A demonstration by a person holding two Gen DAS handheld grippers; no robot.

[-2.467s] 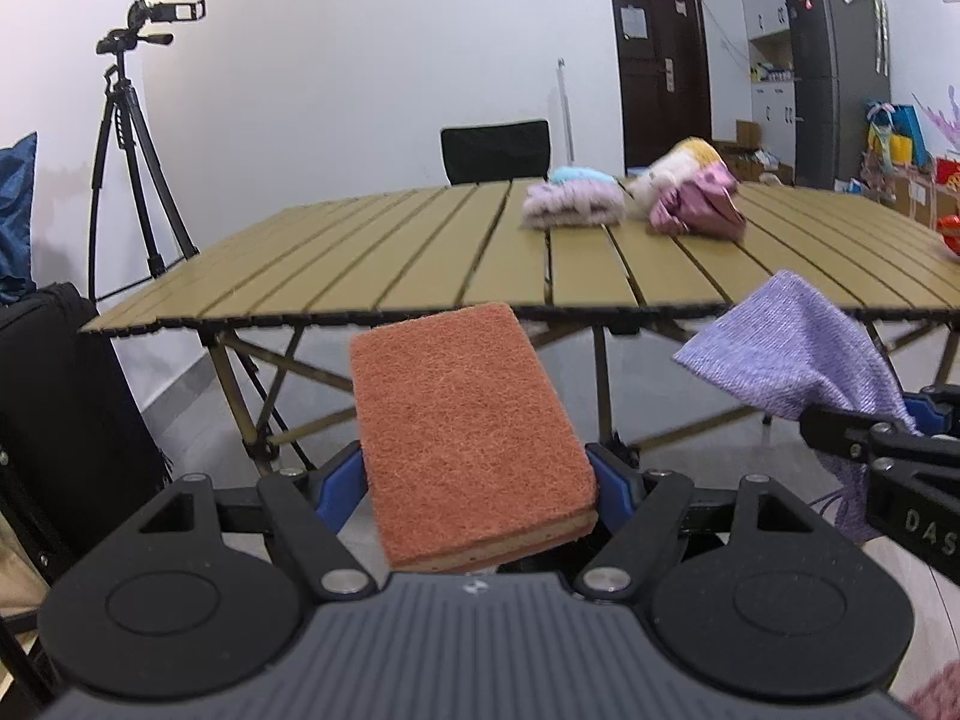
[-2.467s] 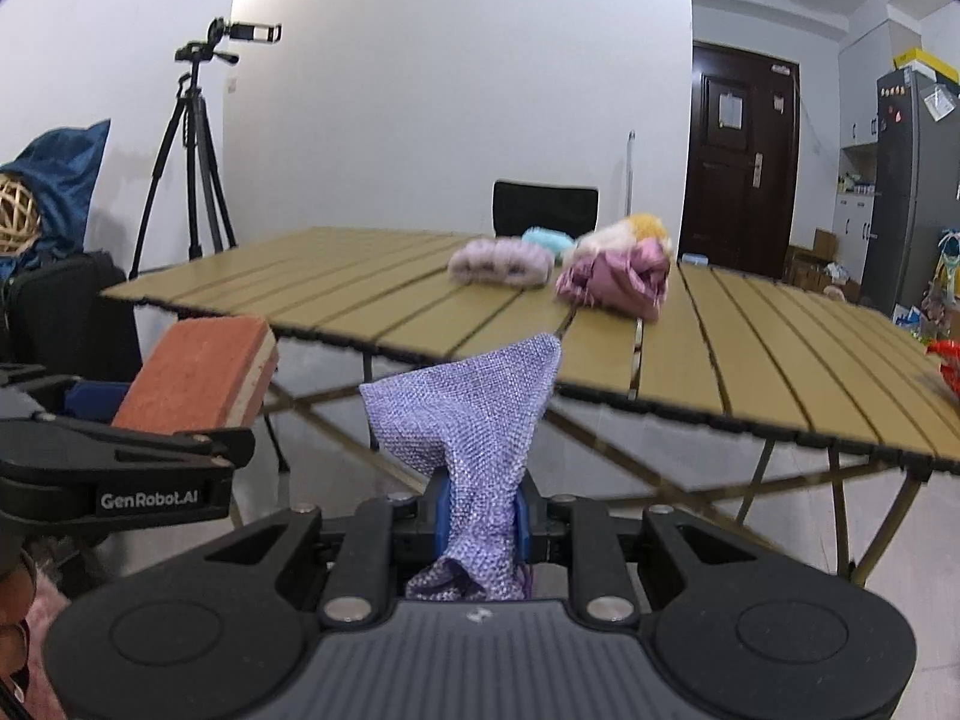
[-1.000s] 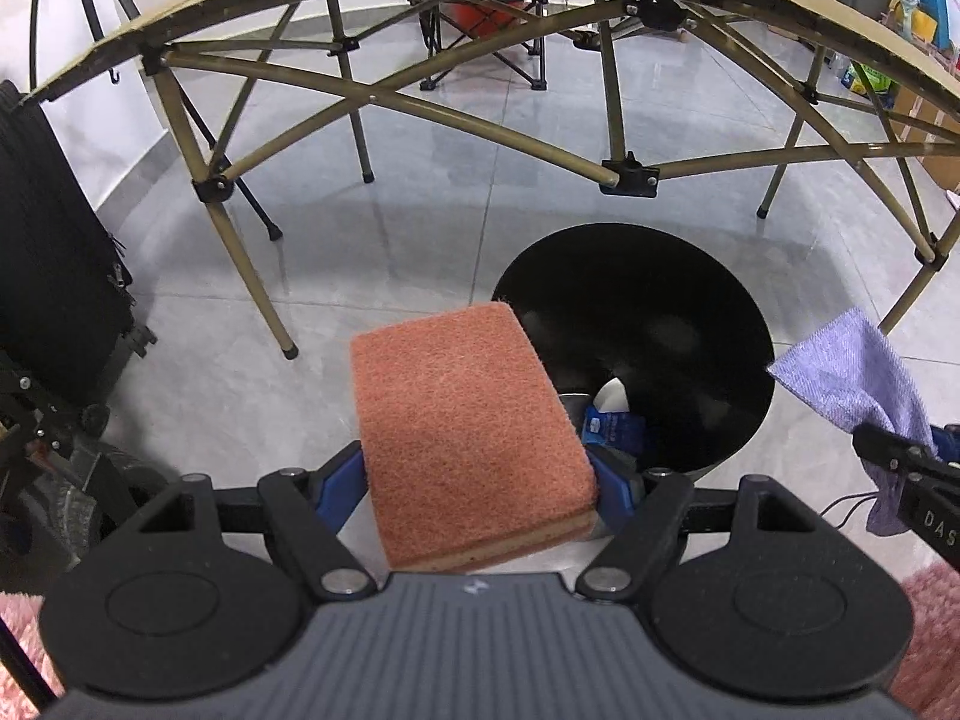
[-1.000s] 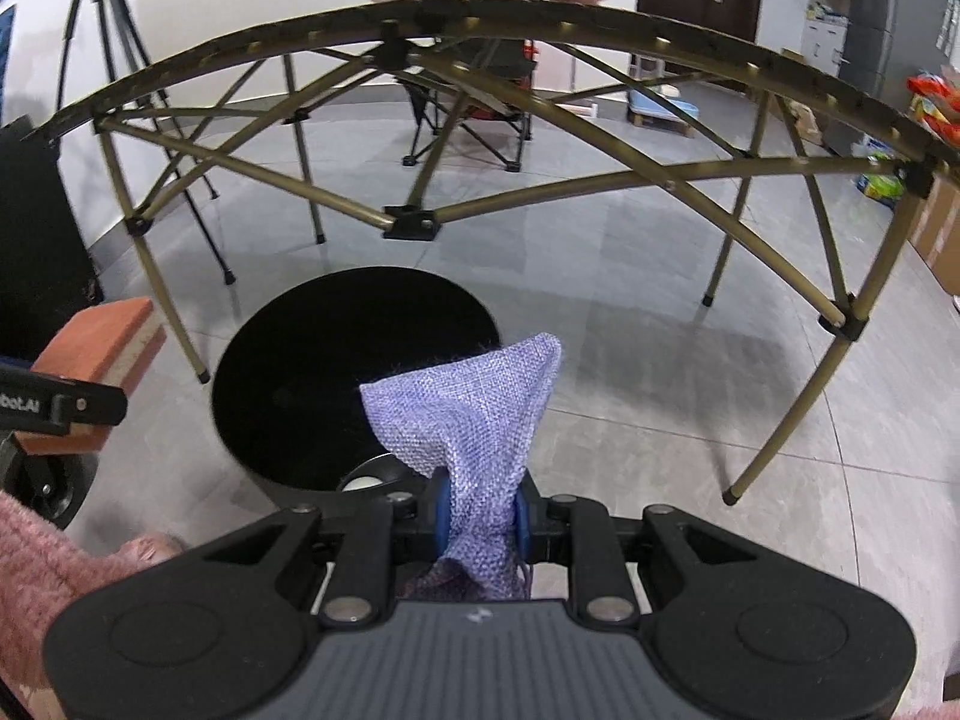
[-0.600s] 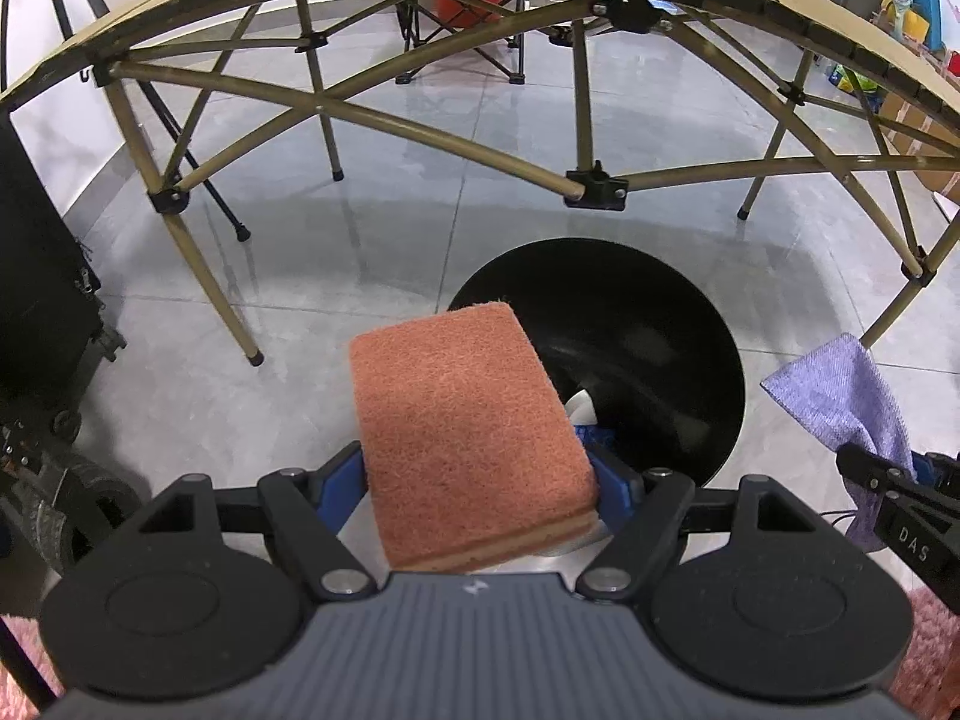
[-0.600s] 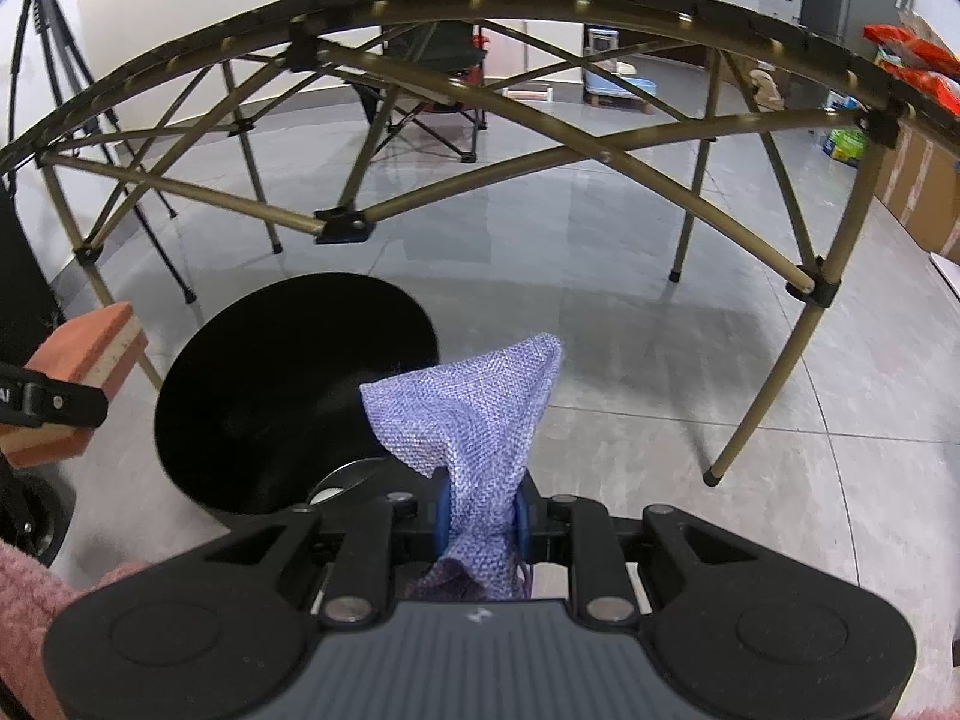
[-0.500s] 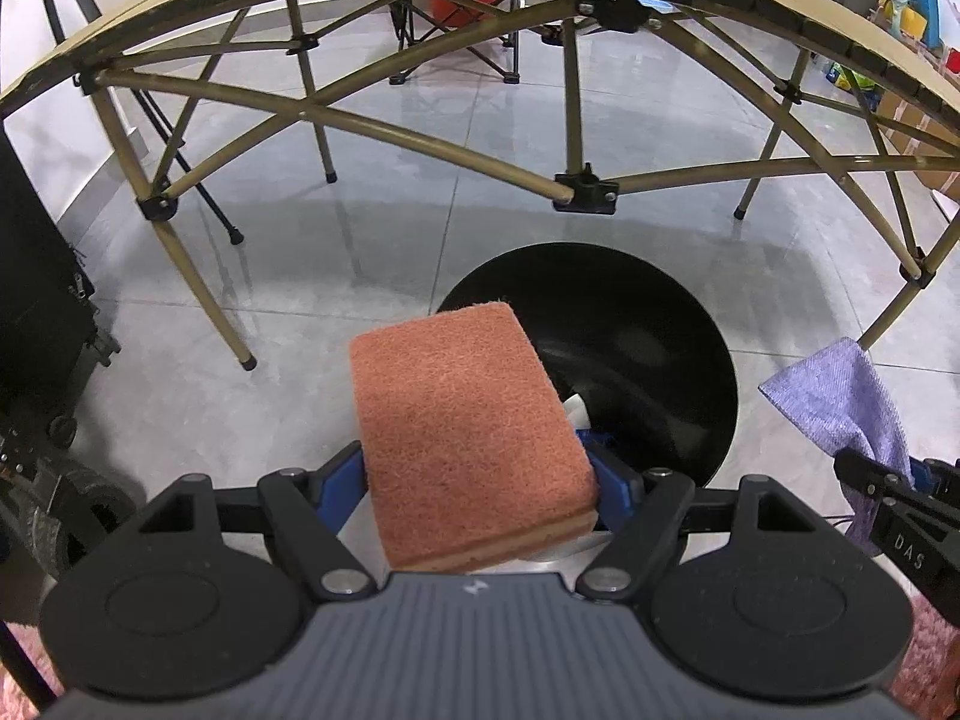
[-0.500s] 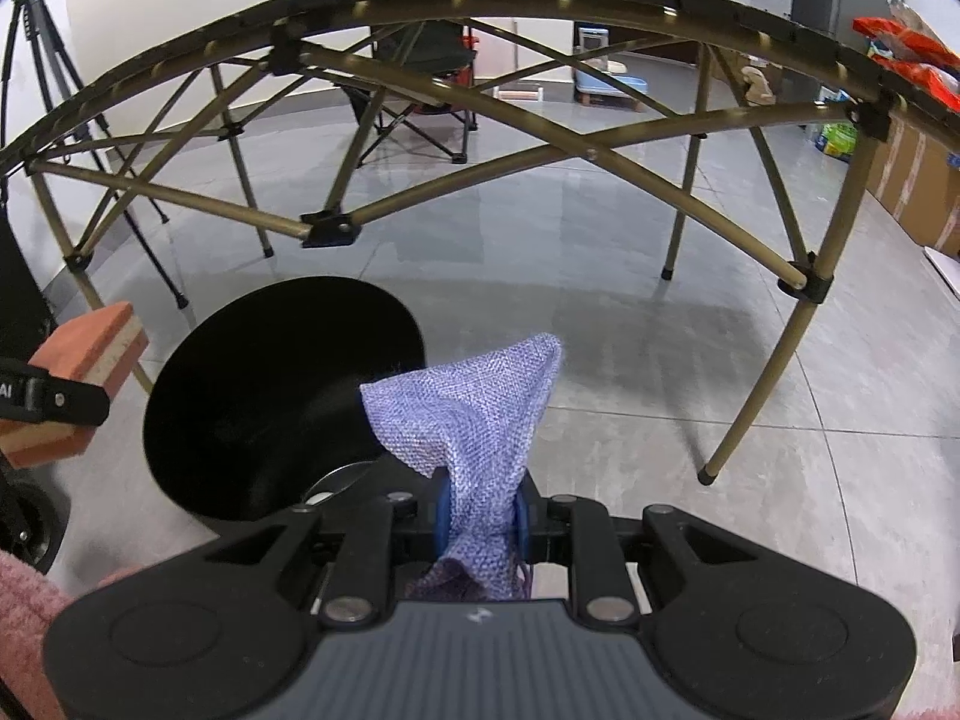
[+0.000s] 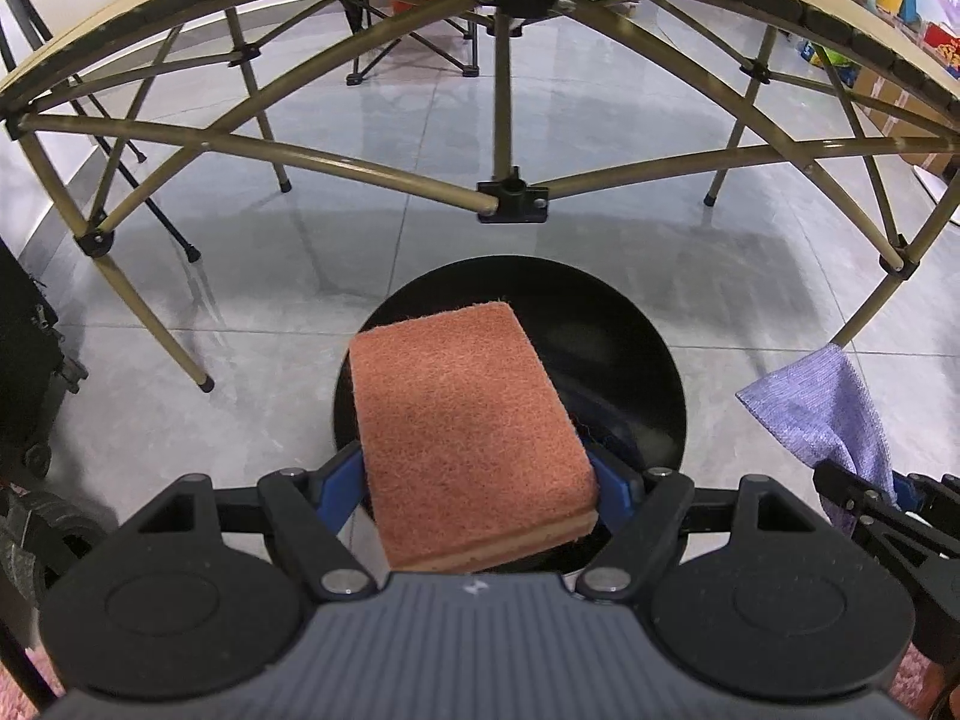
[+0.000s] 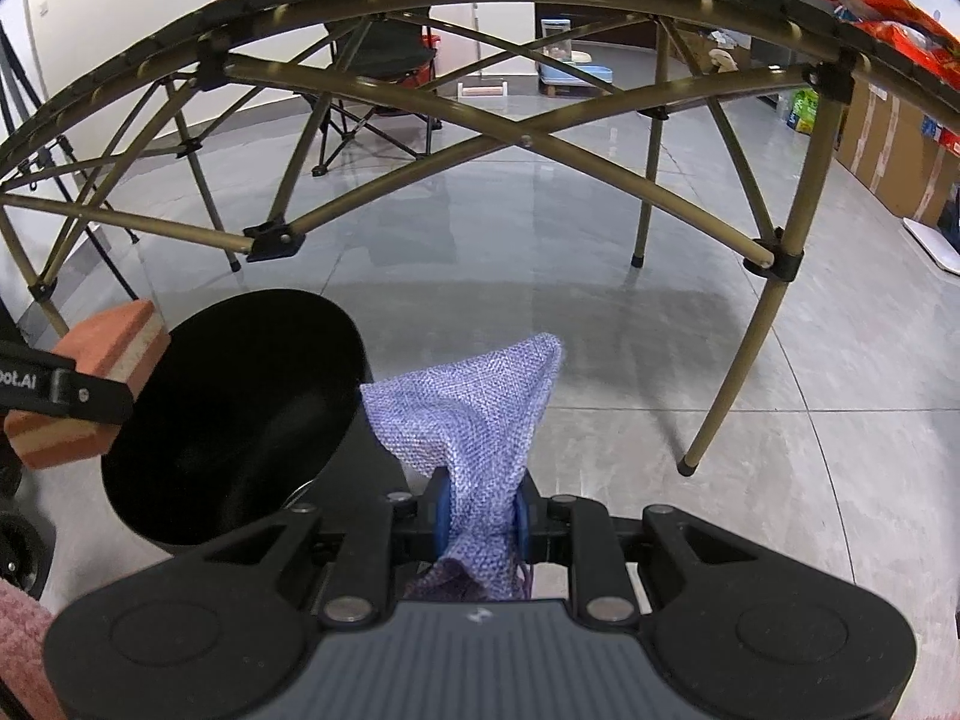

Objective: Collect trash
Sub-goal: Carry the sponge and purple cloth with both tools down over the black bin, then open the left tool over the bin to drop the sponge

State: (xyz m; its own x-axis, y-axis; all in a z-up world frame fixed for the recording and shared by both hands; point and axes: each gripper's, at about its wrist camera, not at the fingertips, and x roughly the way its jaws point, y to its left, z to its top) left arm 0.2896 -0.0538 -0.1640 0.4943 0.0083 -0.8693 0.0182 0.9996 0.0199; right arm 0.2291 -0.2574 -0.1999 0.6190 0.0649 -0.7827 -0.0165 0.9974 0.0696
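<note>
My left gripper (image 9: 480, 480) is shut on an orange scouring sponge (image 9: 468, 438) and holds it above the near-left rim of a round black trash bin (image 9: 630, 354) on the floor. My right gripper (image 10: 480, 510) is shut on a purple woven cloth (image 10: 474, 414), just right of the same bin (image 10: 240, 420). The sponge also shows at the left edge of the right wrist view (image 10: 102, 384), and the cloth at the right of the left wrist view (image 9: 828, 408). The bin's inside is dark.
The folding table's olive frame and legs (image 9: 510, 198) arch over the bin. A leg (image 10: 744, 348) stands right of the cloth. A black case (image 9: 24, 384) is at the left. A folding chair (image 10: 372, 90) stands beyond. Boxes (image 10: 894, 150) line the right wall.
Both grippers dropped from table height to the floor bin. Over the last half second the left gripper moved forward so the sponge overlaps the bin's rim; the right gripper shifted right.
</note>
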